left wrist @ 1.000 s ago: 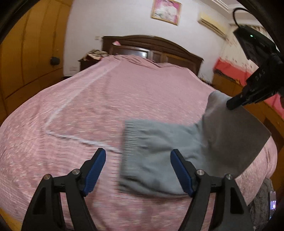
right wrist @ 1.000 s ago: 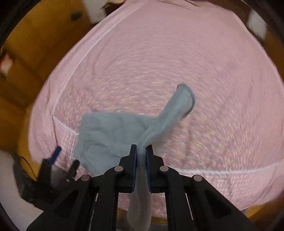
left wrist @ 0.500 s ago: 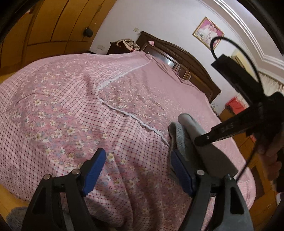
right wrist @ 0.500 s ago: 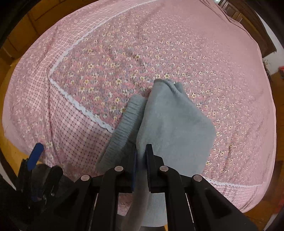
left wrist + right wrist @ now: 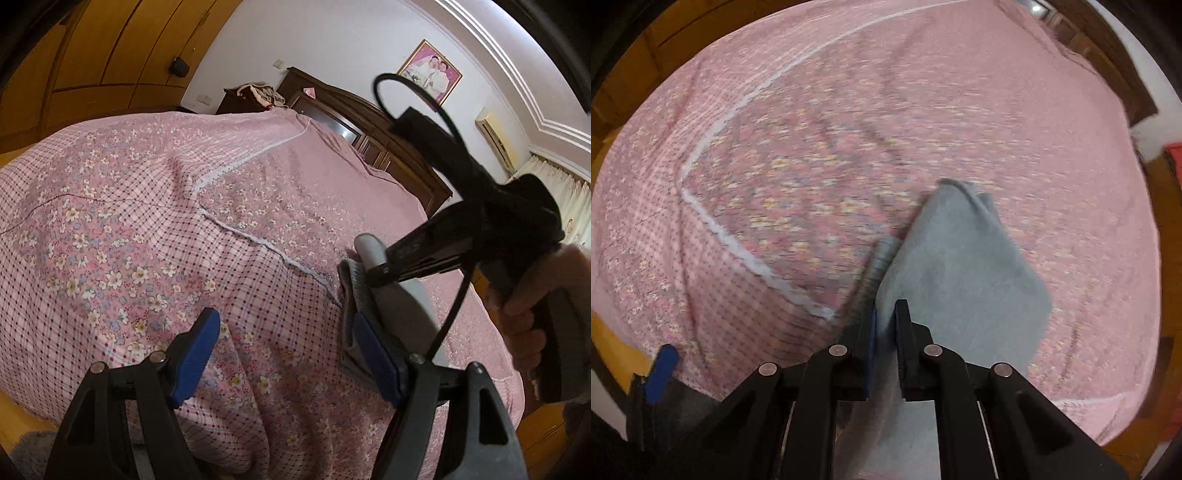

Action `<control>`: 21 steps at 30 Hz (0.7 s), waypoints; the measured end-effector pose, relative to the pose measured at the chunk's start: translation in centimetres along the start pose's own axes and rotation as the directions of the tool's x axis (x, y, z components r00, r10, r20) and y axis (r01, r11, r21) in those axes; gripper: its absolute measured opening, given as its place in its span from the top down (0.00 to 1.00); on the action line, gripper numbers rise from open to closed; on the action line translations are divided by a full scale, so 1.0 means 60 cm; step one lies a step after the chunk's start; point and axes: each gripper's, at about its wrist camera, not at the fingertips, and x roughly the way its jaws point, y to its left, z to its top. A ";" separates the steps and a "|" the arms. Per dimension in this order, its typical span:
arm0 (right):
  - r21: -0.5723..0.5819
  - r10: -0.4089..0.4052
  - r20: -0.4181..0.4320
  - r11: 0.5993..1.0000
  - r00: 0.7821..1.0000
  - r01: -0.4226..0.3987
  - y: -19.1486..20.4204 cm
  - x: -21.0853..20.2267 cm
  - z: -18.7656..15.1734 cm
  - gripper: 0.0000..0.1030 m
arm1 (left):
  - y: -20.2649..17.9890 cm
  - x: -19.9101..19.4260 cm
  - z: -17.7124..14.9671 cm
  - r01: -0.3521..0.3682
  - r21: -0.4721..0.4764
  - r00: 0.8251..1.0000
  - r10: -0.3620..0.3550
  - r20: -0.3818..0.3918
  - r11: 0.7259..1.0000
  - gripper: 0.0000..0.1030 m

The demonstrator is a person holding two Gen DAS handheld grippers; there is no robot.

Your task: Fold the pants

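Left wrist view first: the left gripper (image 5: pixel 284 354) hangs with its jaws spread wide and nothing between them, only the pink flowered bedspread (image 5: pixel 140 229) below. The grey pants (image 5: pixel 402 306) lie at about three o'clock from it, on the bed just beyond the right-hand blue pad (image 5: pixel 373 354), bunched into a narrow strip running from five o'clock up toward one. Over them reaches the right gripper (image 5: pixel 373 271), held by the person's hand (image 5: pixel 524 306), its tip down on the cloth.

Now the right wrist view, a bit blurred: the right gripper (image 5: pixel 884 321) points steeply down at the bed, and its jaws are opening, a fold of the pants (image 5: pixel 964 280) sitting in the gap between them. The garment spreads away toward one o'clock, ribbed waistband (image 5: pixel 875 273) along its left edge, long axis from the jaws out to a far corner. Down at eight o'clock sits the left gripper (image 5: pixel 659 373), off the cloth.

So the right hand is plainly the nearer one; the left would have to cross rightward to reach an edge.
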 end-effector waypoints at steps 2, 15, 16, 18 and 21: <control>0.011 0.120 0.047 0.993 0.992 -0.121 0.001 -0.013 0.004 0.83 | -0.004 0.006 0.000 -0.003 0.003 1.000 0.003 0.000 1.000 0.24; 0.012 0.667 0.334 0.703 0.665 -0.711 -0.226 -0.086 -0.153 0.47 | -0.085 0.035 0.046 0.247 0.142 0.969 -0.239 -0.069 0.959 0.23; 0.025 0.691 0.373 0.659 0.619 -0.752 -0.261 -0.063 -0.187 0.44 | -0.105 0.047 0.060 0.298 0.176 0.952 -0.280 -0.122 0.938 0.18; 0.093 0.700 0.412 0.604 0.583 -0.791 -0.301 -0.020 -0.221 0.43 | -0.138 0.076 0.083 0.368 0.209 0.922 -0.326 -0.209 0.906 0.11; 0.198 0.720 0.463 0.484 0.516 -0.852 -0.338 0.055 -0.261 0.43 | -0.179 0.150 0.104 0.395 0.223 0.888 -0.308 -0.342 0.891 0.10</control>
